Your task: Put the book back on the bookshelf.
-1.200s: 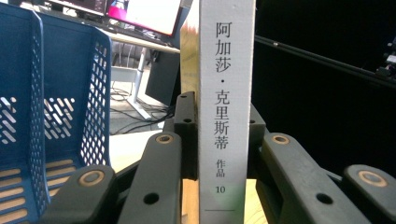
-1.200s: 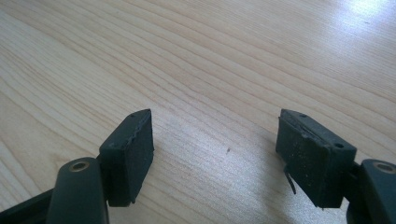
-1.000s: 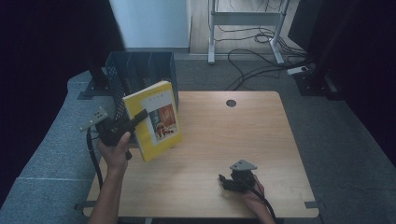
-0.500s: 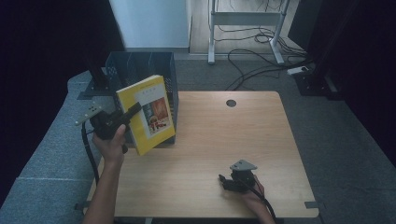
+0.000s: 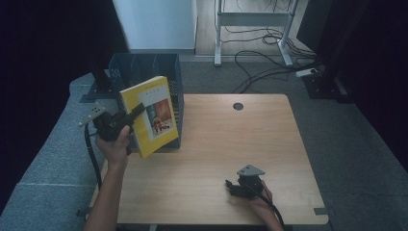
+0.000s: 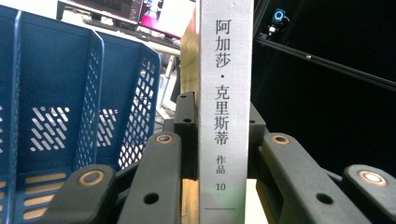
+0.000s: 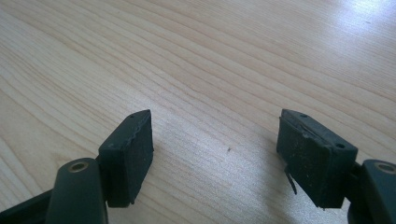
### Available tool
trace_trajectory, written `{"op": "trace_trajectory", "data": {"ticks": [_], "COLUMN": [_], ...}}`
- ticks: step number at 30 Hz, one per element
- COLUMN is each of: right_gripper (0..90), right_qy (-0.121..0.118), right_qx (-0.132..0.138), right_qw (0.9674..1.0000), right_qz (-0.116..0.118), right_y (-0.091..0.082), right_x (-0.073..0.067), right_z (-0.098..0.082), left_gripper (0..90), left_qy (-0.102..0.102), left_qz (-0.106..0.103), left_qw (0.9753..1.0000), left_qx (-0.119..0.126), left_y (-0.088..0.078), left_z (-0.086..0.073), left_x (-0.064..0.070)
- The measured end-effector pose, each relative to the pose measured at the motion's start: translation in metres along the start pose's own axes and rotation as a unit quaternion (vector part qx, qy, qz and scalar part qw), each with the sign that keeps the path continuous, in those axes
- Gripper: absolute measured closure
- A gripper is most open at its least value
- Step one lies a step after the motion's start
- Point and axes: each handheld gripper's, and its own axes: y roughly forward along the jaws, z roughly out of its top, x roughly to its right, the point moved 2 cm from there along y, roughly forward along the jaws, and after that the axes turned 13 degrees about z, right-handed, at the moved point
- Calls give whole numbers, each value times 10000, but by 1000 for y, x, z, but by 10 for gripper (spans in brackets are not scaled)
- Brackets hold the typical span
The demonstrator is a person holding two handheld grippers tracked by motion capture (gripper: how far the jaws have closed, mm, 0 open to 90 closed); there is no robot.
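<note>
While the left tool (image 5: 129, 117) clamps the upright book (image 5: 153, 114) beside the blue rack (image 5: 144, 67), probably its destination, we note the right tool (image 7: 215, 144) apart, idle on the table (image 5: 269, 139).

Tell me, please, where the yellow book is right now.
In the high view the yellow book is held up at the table's left, clamped in the left gripper, just before the blue file rack.

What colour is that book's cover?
Yellow, with a picture on the front; the book shows best in the high view.
</note>
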Motion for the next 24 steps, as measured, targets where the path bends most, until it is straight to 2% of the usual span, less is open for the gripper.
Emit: {"op": "trace_trajectory", "data": {"ticks": [14, 24], "right_gripper": [266, 266], "right_qy": [-1, -21], "right_qx": [0, 6], "right_qw": [10000, 10000], "right_qz": [-8, -16], "right_y": [0, 0], "right_x": [0, 0], "right_z": [0, 0], "left_gripper": [754, 754], "left_qy": [-12, 55], "left_qz": [162, 328], "left_qw": [9999, 9994], "left_qx": [39, 106], "left_y": [5, 14], "left_z": [6, 14], "left_x": [-8, -10]}}
